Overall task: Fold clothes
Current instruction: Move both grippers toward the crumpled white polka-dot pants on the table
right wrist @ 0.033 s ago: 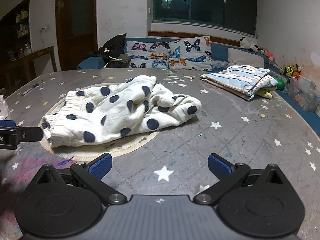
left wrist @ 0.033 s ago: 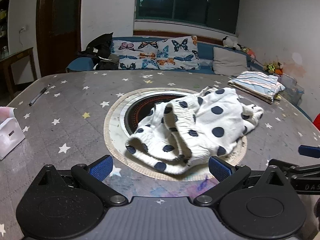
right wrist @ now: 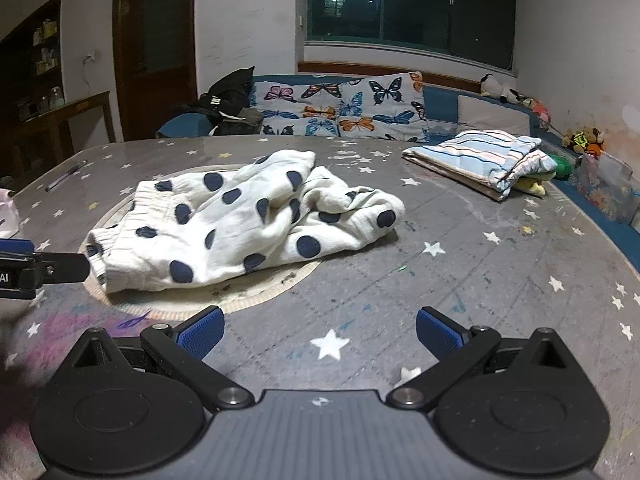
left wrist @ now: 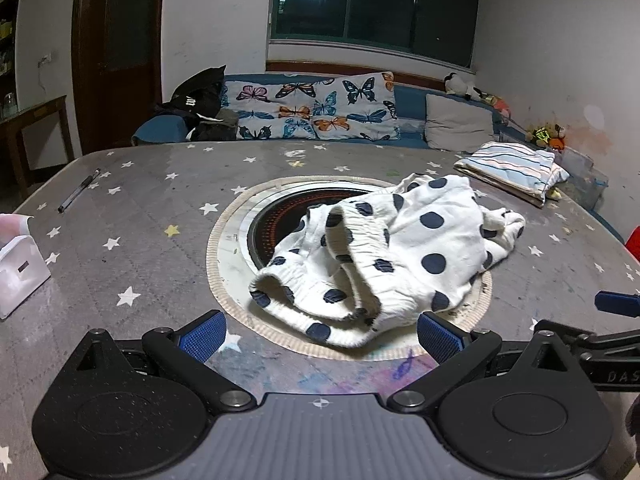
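White trousers with dark polka dots (left wrist: 384, 256) lie crumpled on the round burner inset (left wrist: 228, 264) in the middle of the grey star-patterned table (left wrist: 132, 208). Their elastic waistband faces my left gripper (left wrist: 320, 336), which is open and empty just short of the cloth. In the right wrist view the trousers (right wrist: 240, 224) lie ahead to the left. My right gripper (right wrist: 320, 332) is open and empty above bare table. The left gripper's finger shows at the left edge of the right wrist view (right wrist: 44, 268).
A folded striped garment (right wrist: 480, 160) lies at the table's far right. A pen (left wrist: 78, 196) lies at the far left, a white box (left wrist: 18, 272) at the left edge. A sofa with butterfly cushions (left wrist: 312, 112) stands behind the table.
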Demonstrator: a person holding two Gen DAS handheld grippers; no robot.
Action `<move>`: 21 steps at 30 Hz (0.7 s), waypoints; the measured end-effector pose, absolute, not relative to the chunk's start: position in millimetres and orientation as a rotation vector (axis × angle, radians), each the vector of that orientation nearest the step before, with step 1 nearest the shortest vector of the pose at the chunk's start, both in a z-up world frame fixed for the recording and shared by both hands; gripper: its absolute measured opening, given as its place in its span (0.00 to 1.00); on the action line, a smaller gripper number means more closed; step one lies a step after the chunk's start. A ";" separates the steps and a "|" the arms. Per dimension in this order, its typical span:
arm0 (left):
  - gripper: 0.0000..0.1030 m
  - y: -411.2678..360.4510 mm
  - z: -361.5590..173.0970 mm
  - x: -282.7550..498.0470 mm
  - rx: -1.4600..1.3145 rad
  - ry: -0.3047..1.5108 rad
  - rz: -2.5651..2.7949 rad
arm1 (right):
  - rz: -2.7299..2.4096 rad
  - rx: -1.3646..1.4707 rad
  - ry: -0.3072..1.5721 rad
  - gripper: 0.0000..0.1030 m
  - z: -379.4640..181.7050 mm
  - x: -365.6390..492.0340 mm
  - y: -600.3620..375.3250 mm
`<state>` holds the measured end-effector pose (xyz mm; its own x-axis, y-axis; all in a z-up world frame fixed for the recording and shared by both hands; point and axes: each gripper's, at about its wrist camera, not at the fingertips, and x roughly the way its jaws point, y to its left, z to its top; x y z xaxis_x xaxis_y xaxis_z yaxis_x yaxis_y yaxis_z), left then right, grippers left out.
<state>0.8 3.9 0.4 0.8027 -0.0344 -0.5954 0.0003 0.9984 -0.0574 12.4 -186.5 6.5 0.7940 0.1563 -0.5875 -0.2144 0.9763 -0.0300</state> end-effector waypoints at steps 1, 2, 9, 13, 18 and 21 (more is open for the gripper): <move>1.00 10.3 0.7 1.9 -0.054 0.640 -0.015 | 0.197 -0.099 0.622 1.00 6.7 12.3 -186.5; 1.00 21.2 1.1 3.6 -0.054 0.641 -0.012 | 0.195 -0.106 0.624 1.00 6.6 11.6 -185.5; 1.00 56.3 3.4 -5.0 -0.026 0.646 -0.012 | 0.229 -0.090 0.621 1.00 6.9 -4.2 -185.4; 1.00 58.8 1.7 -10.1 -0.026 0.651 -0.012 | 0.239 -0.092 0.624 1.00 7.1 -9.3 -184.1; 1.00 60.9 5.0 -14.0 -0.031 0.644 -0.012 | 0.253 -0.098 0.621 1.00 8.3 -12.3 -180.8; 1.00 63.0 6.7 -13.2 -0.045 0.641 -0.014 | 0.258 -0.105 0.619 1.00 9.7 -11.7 -179.3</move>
